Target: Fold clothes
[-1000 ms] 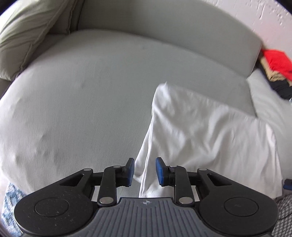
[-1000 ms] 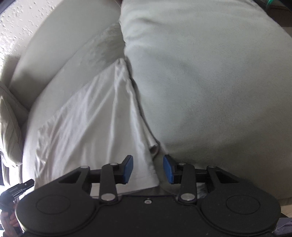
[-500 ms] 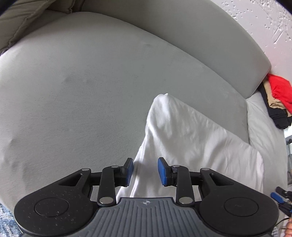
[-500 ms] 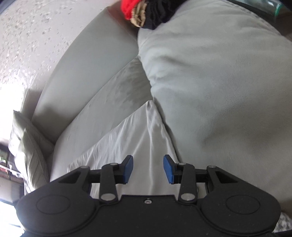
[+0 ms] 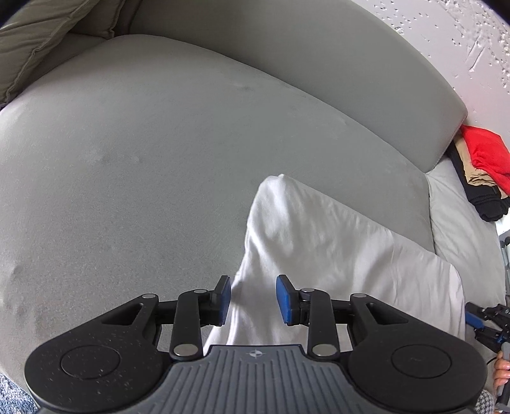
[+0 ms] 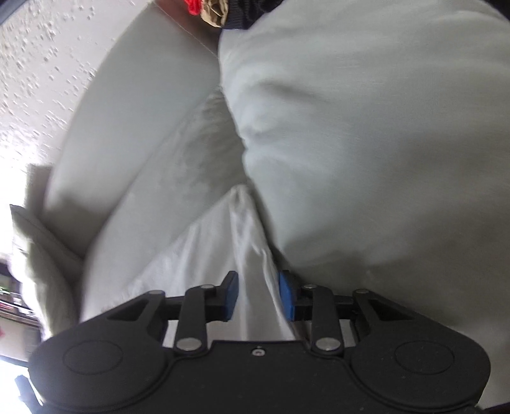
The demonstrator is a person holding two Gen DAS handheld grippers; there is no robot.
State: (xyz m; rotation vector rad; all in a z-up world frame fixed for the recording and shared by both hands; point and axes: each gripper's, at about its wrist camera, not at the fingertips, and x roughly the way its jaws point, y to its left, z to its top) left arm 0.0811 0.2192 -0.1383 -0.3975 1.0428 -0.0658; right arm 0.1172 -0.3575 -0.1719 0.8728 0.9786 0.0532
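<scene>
Over the last second the right claw [image 6: 258, 294] has swung up along the folded white cloth garment [image 6: 204, 254], so the red, tan and black heap of clothes [image 6: 220, 12] now shows at the top of its frame, blurred. In the left view the olive cushion [image 5: 35, 41] has slid to the upper left corner, and the right claw [image 5: 484, 321] has appeared at the lower right edge.

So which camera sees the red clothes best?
The left wrist view. There the red garment sits sharp atop a dark pile by the sofa back. The right wrist view shows only a blurry red scrap at its top edge.
</scene>
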